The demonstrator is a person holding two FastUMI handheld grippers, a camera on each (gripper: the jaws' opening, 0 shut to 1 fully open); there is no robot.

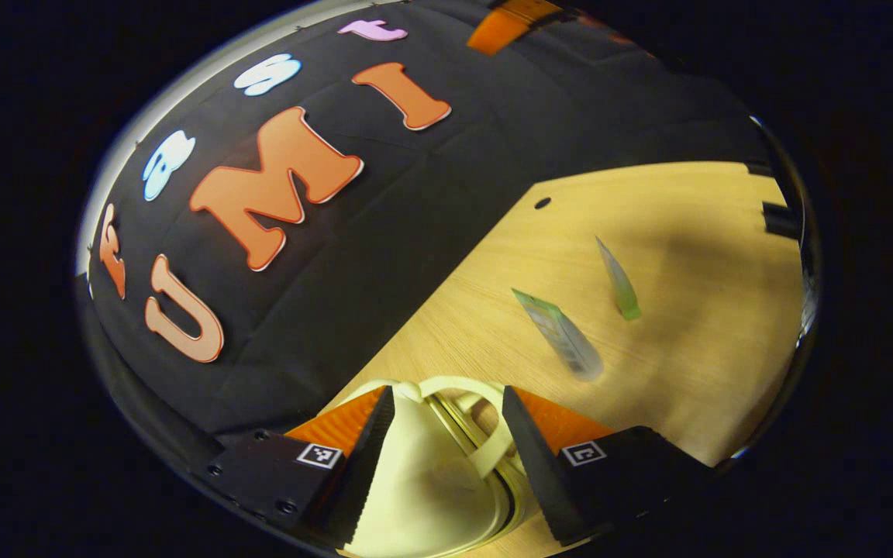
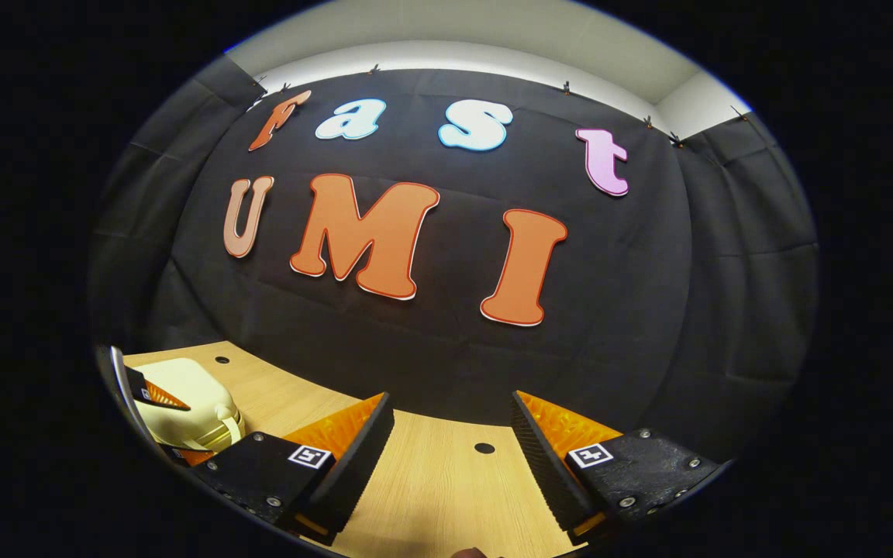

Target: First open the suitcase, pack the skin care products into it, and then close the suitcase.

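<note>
A cream suitcase lies shut on the wooden table, its handle facing up. My left gripper is open, a finger on either side of the handle end of the case. Beyond it lie two skin care tubes: a green-and-white one and a thin green one. In the right gripper view the suitcase sits at the far left with the left gripper's finger over it. My right gripper is open above bare table, nothing between its fingers.
The black cloth wall runs along the table's far edge, close behind the suitcase. Small round holes mark the tabletop. Dark fittings stand at the table's right edge.
</note>
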